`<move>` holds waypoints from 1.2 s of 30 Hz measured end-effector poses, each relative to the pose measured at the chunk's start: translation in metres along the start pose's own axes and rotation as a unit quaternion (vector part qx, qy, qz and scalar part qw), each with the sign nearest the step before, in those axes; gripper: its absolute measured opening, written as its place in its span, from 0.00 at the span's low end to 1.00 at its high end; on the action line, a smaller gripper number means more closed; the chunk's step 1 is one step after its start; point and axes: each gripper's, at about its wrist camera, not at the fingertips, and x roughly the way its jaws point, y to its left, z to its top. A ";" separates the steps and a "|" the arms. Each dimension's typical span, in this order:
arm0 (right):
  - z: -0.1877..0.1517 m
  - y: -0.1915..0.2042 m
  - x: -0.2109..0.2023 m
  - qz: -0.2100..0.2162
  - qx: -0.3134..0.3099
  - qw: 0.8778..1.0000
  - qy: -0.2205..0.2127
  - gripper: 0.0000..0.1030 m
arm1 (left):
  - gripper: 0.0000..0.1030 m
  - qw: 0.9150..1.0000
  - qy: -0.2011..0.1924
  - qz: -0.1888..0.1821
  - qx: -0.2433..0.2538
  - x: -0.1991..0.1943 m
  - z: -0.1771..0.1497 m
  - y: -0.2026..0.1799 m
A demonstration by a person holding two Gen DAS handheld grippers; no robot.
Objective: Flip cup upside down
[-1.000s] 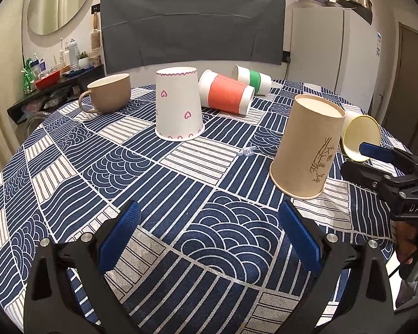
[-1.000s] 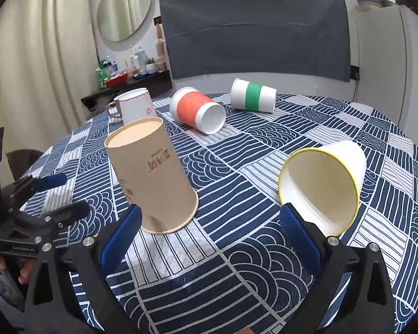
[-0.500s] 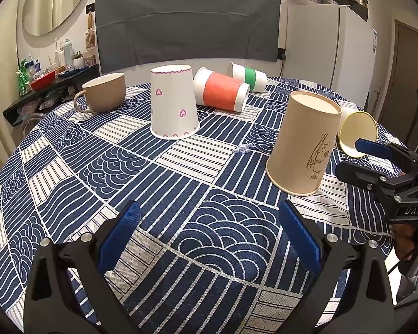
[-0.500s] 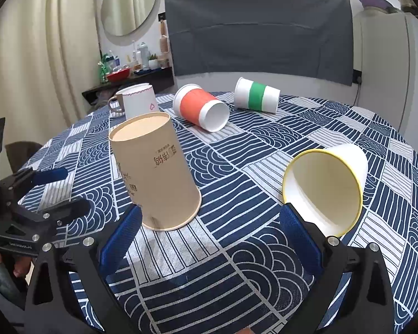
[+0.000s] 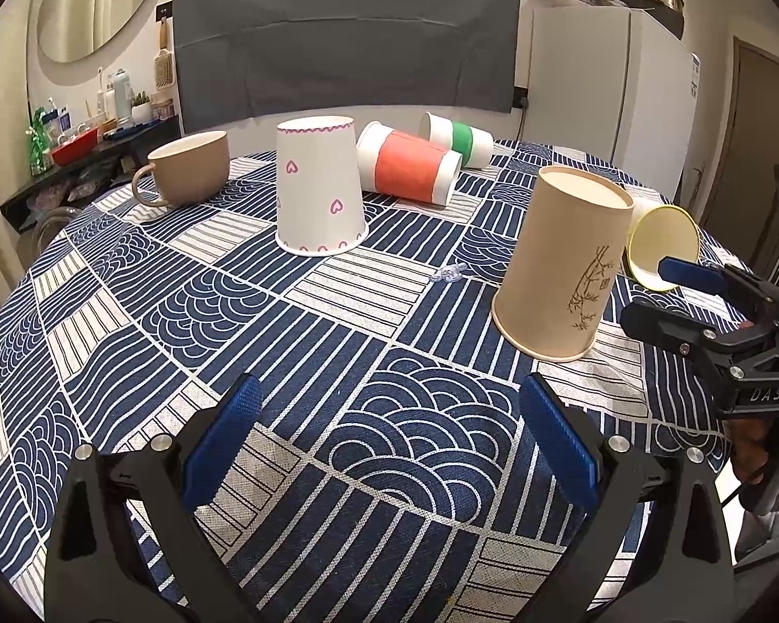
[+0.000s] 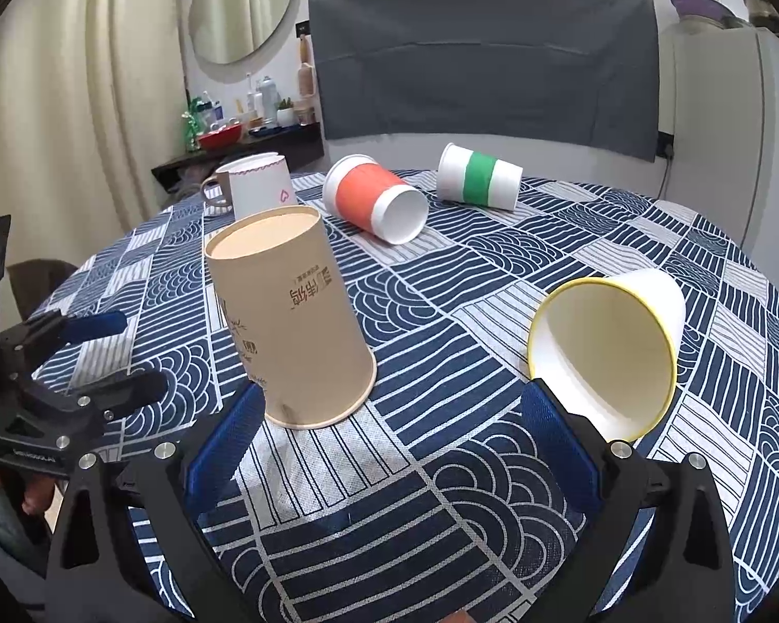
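A tan paper cup [image 5: 563,265] [image 6: 291,322] stands upside down on the patterned tablecloth. A white cup with hearts [image 5: 319,192] [image 6: 259,189] also stands upside down. A yellow-rimmed white cup [image 6: 610,353] [image 5: 659,246] lies on its side, mouth toward my right gripper. An orange-sleeved cup [image 5: 407,163] [image 6: 374,200] and a green-banded cup [image 5: 457,137] [image 6: 478,176] lie on their sides at the back. My left gripper [image 5: 389,438] [image 6: 101,358] is open and empty above the near cloth. My right gripper [image 6: 389,441] [image 5: 670,296] is open and empty, between the tan and yellow-rimmed cups.
A beige mug [image 5: 189,168] stands upright at the back left. A small clear scrap [image 5: 447,273] lies mid-table. A grey chair back [image 5: 343,36] stands behind the table, a white fridge [image 5: 607,88] at the right, a cluttered shelf [image 5: 78,148] at the left.
Both views have drawn back and lifted slightly; the cups sit a little lower and farther in frame. No cup has moved. Both grippers stay open.
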 end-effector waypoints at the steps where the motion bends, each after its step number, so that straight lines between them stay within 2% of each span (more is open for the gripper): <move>1: 0.000 0.000 0.000 0.000 0.000 1.000 0.000 0.92 | 0.94 1.000 0.000 0.004 0.001 0.000 0.000 0.000; 36: 0.000 0.002 0.000 0.000 -0.008 1.000 0.000 0.92 | 0.94 1.000 0.003 0.003 0.000 0.001 0.000 -0.001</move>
